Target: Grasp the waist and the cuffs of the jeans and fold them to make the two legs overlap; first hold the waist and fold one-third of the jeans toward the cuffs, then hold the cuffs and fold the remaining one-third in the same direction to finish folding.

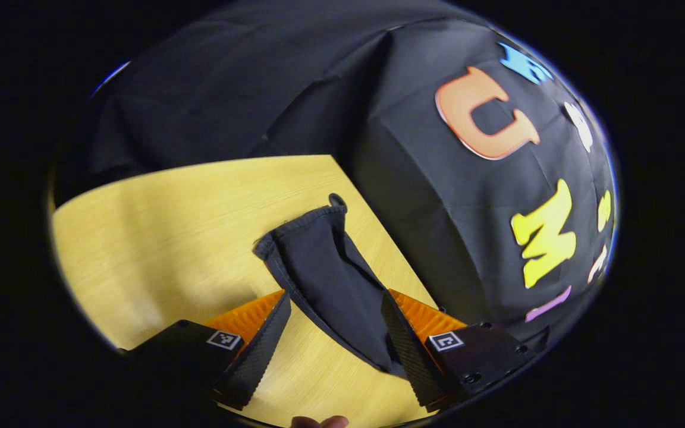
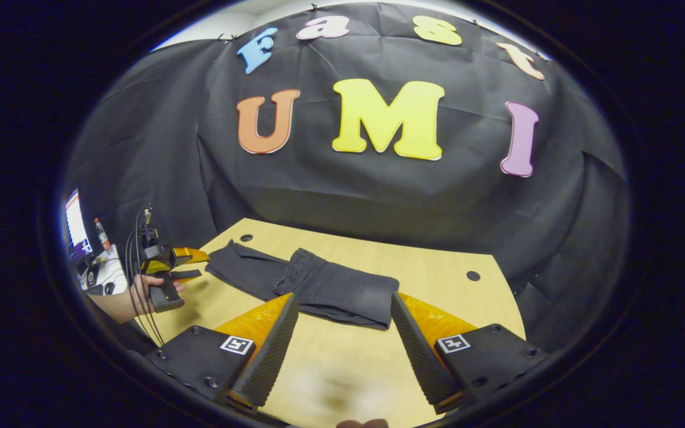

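Observation:
Dark jeans (image 2: 342, 291) lie on the light wooden table (image 2: 330, 362). Their waist end is folded over the legs, and the legs run left to the cuffs (image 2: 232, 258). In the left gripper view the cuff end (image 1: 313, 238) lies between the wide-apart fingers of my left gripper (image 1: 335, 300), closer to the right-hand finger (image 1: 405, 345). That gripper is open. A hand holds the left gripper (image 2: 185, 264) at the cuff end in the right gripper view. My right gripper (image 2: 343, 300) is open above the table just in front of the folded part, with nothing between its fingers.
The table has two round holes (image 2: 473, 276) (image 2: 246, 238) near its far edge. Black cloth walls close it in at the back and right. A screen (image 2: 75, 226) and a desk with small items stand beyond the left edge.

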The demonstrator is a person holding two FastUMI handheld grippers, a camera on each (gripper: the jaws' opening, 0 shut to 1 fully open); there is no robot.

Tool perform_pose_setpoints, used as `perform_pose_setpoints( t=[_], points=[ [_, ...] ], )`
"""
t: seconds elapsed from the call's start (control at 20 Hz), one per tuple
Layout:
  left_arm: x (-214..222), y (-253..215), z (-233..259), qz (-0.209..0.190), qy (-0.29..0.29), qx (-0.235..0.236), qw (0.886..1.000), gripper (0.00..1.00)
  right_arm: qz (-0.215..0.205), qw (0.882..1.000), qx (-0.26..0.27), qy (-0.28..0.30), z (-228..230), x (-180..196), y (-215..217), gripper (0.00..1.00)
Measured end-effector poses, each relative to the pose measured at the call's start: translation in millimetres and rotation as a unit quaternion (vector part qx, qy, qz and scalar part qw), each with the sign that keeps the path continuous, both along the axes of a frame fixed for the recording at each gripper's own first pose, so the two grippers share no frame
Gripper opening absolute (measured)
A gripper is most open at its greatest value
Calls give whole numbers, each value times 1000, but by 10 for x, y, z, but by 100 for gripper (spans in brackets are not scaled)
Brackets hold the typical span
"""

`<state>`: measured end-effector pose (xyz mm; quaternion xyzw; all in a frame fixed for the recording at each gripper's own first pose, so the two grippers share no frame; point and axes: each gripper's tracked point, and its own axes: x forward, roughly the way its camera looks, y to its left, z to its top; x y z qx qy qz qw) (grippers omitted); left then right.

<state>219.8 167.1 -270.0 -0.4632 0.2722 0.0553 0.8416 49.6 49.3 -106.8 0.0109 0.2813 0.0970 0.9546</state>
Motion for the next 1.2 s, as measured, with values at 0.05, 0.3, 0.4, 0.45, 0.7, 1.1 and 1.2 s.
perform_pose_setpoints(
  t=[0.05,0.3,0.4,0.45,0.7,1.1,1.2],
  points=[
    [54,11,-51,10,9,-27,1000,98,-3,1000,-1,3,-8,-14,-26,93],
    [297,178,-262,65,47,-107,991,98,-14,1000,6,12,-45,-19,-108,96],
    [309,238,-319,74,63,-112,989,98,-25,1000,12,14,-39,-5,-162,96],
    [316,250,-354,78,70,-115,988,98,-29,999,14,15,-35,6,-186,96],
    [452,272,-457,97,84,-147,981,96,-39,999,15,16,-50,53,-266,93],
    [698,230,-517,103,58,-161,980,81,-60,998,18,29,-123,25,-365,93],
    [680,235,-533,104,57,-165,979,69,-70,997,21,34,-180,-22,-454,93]
  ],
)
